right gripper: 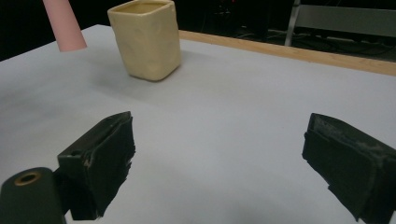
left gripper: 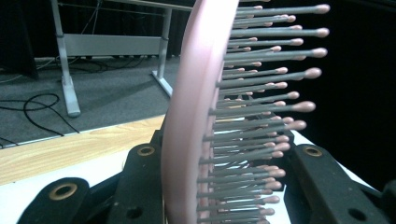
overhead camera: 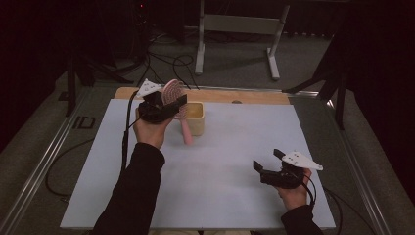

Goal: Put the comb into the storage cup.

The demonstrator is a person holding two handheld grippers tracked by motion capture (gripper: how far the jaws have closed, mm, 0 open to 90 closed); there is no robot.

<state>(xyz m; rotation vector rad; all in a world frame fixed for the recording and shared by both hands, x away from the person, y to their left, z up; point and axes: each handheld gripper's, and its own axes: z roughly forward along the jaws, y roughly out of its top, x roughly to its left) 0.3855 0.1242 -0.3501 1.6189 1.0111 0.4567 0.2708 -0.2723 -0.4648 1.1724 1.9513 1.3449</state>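
The left hand-held gripper (overhead camera: 164, 105) is clamped across the head of a pink hairbrush (overhead camera: 172, 92), and in the left gripper view we see its two black jaws pressing from either side, one on the smooth back of the brush head (left gripper: 187, 135) and the other against the bristles (left gripper: 261, 126). In the high view the brush hangs above the surface (overhead camera: 220, 161), head up and handle (overhead camera: 186, 132) pointing down, the handle just in front of a cream-coloured square cup (overhead camera: 196, 117) that stands near the far edge of the surface. We read the work as putting the brush into that cup: the pick-up looks done, since the brush is lifted and firmly held, but its handle is outside the cup, beside its front wall rather than over the opening. What is left, as we judge it, is to carry the handle over the rim, lower it in and let go. The right hand-held gripper (overhead camera: 269, 164) rests low over the near right part of the surface with its jaws spread wide and nothing between them; in the right gripper view we see bare surface between the pads (right gripper: 100, 158), with the cup (right gripper: 147, 39) well ahead and the tip of the handle (right gripper: 65, 25) to its left.
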